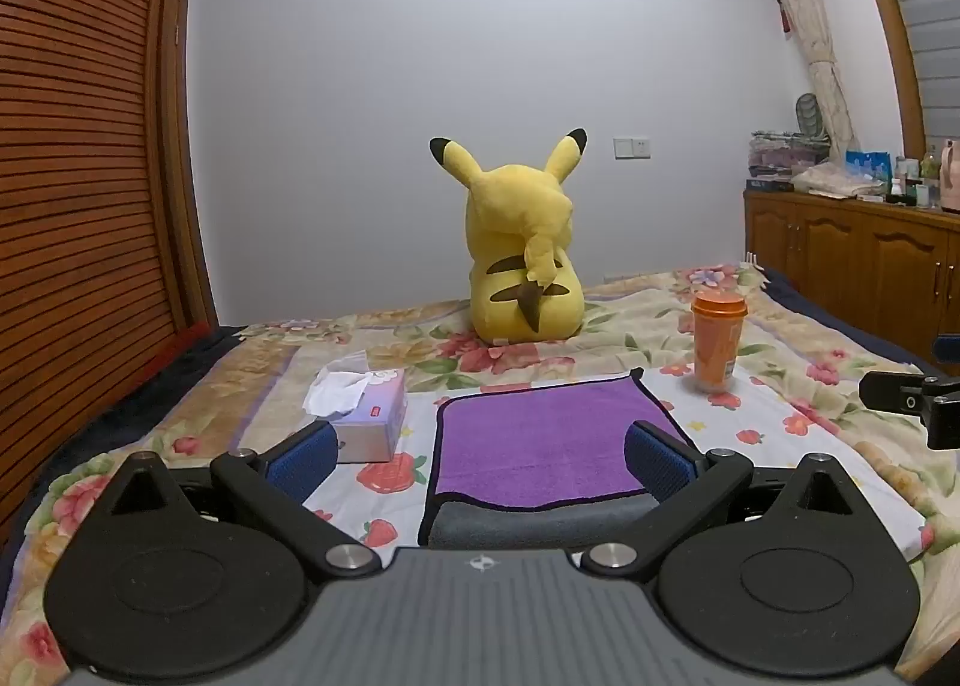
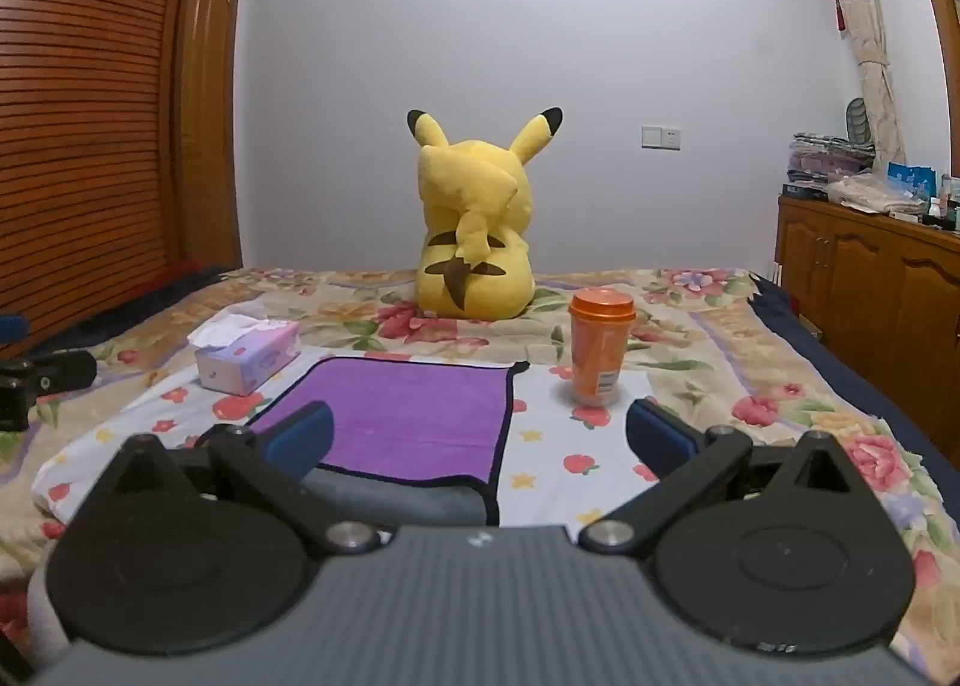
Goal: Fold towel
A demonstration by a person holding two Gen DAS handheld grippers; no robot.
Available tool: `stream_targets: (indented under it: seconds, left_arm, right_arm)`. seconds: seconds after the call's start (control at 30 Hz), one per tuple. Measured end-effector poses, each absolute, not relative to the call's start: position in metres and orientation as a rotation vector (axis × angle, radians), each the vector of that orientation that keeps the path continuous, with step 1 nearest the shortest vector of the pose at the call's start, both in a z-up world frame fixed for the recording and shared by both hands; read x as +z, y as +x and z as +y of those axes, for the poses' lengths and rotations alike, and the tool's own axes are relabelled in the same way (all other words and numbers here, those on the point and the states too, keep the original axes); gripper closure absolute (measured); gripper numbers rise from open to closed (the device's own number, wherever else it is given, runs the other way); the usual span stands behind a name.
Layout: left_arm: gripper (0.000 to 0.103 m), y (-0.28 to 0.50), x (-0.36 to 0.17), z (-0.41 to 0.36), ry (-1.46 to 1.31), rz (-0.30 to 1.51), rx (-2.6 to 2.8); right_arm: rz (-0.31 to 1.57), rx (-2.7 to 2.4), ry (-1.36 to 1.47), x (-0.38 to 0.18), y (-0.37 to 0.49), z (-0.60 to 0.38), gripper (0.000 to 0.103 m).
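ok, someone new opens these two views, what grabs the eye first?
The big yellow Pikachu plush, sitting at the far side of the bed with its back to the cameras. Then the purple towel, flat on the floral sheet in front of both sets of open jaws, between a tissue box on its left and an orange cup on its right.

- The left gripper [image 1: 480, 455] has a ribbed grey housing with a small compass-like mark at its front edge.
- Black teardrop plates, each with a round disc, sit on either side of it.
- Black link arms are pinned with silver screws.
- The fingers [image 1: 303, 455] wear textured blue pads.
- The right gripper [image 2: 480, 437] looks the same: grey ribs, black plates, silver screws, blue pads [image 2: 657, 434].
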State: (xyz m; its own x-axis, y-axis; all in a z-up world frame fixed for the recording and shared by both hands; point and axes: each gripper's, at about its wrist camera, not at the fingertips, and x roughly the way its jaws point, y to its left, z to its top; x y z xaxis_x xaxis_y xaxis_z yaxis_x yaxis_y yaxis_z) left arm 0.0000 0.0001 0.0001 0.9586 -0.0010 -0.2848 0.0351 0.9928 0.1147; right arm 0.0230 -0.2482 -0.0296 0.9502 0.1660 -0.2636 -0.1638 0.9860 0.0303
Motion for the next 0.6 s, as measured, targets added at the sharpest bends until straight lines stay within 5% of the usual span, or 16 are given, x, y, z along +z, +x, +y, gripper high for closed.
stream_targets:
  seconds: [0.6]
  left_arm:
    - [0.0,-0.0001,-0.0001,0.0,0.122,0.281,-0.017]
  right_arm:
    - [0.268,0.165,0.002,-0.0289,0.0229,-0.248,0.0]
